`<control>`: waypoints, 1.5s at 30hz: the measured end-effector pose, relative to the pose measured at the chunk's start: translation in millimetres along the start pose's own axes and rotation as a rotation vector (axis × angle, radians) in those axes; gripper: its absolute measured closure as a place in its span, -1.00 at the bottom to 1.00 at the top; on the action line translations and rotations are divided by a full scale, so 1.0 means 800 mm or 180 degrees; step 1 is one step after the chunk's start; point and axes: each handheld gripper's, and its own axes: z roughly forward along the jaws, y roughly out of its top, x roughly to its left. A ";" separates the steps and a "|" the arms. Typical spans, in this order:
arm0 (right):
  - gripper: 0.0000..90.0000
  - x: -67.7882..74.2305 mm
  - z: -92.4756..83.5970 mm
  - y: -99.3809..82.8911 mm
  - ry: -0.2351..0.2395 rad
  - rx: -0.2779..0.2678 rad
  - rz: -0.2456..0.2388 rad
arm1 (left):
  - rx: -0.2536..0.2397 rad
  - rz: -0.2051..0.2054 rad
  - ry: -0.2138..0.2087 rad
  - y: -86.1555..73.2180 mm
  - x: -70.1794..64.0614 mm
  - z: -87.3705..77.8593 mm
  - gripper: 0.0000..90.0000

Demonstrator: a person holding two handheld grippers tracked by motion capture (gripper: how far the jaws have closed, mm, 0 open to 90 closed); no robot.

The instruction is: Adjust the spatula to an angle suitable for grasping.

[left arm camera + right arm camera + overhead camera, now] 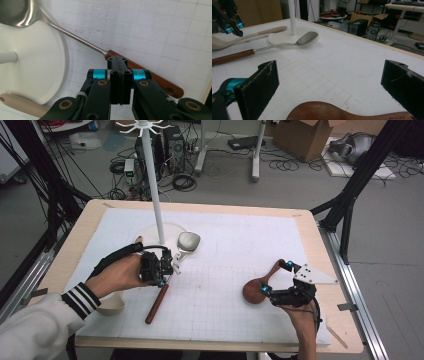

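On counter: left hand-held gripper (167, 269) clenched empty above metal spatula (172, 265) | right hand-held gripper (276, 278) released around wooden spoon (260, 286) | neither lifted yet.

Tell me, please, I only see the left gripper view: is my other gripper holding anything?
Observer: No. The right gripper is open, and the dark wooden spoon lies low between its jaws, not pinched.
Operator: What is the white round thing here?
Observer: It is the base of a tall white stand with hooks on top.
Operator: And the pale stick in the corner?
Observer: It is the handle of a pale wooden spoon. Its wide end lies near the left sleeve.
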 end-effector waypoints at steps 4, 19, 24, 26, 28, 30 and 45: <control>-0.99 -0.001 -0.001 0.000 -0.0005 -0.0003 -0.0005 | 0.0013 -0.0079 0.0043 0.002 0.012 0.004 0.99; -0.99 -0.002 -0.004 0.001 0.0027 -0.0047 0.0009 | -0.0061 -0.0502 0.0159 0.000 0.051 0.011 0.99; -0.99 -0.002 -0.006 0.002 0.0019 -0.0066 0.0014 | -0.0090 -0.0710 0.0121 0.003 0.061 0.019 0.99; -0.99 -0.002 -0.006 0.002 0.0008 -0.0054 0.0002 | -0.0103 -0.0795 0.0091 0.004 0.064 0.022 0.99; -0.99 -0.001 -0.005 0.002 0.0020 -0.0037 0.0012 | -0.0086 -0.0879 0.0103 0.006 0.067 0.026 0.99; -0.99 -0.001 -0.005 0.002 0.0027 -0.0029 0.0021 | -0.0067 -0.0953 0.0110 0.008 0.070 0.030 0.99; -0.99 -0.002 -0.003 0.002 0.0029 -0.0025 -0.0010 | -0.0030 -0.1285 0.0002 0.009 0.094 0.050 0.99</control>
